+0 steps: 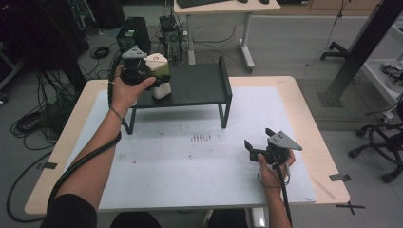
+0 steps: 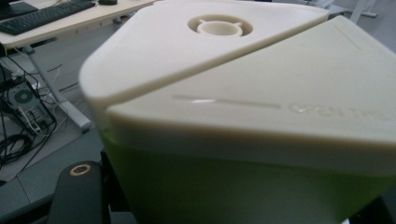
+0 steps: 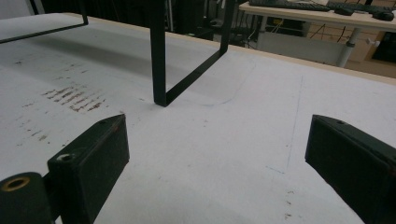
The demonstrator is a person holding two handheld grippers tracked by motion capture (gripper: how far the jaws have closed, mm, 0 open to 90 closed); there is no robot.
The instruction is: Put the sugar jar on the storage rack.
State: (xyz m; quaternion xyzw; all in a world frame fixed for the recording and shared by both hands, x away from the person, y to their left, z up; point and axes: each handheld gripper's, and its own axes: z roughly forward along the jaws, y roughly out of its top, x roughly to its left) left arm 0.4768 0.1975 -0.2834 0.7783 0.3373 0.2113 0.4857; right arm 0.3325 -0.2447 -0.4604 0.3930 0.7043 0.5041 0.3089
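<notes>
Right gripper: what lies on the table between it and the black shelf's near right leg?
Nothing stands there. In the right gripper view, bare white mat with brown scuff marks runs from the open right gripper to the shelf leg.

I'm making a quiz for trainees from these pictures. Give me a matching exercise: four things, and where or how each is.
Things:
1. container
2. shelf
3. left tool
4. right tool

States:
A. open, above the bare mat
B. black, standing on the table
C. at the container
D. cream lid, green body, on the shelf

Pairs: 1-D, 2-B, 3-C, 4-A
</notes>
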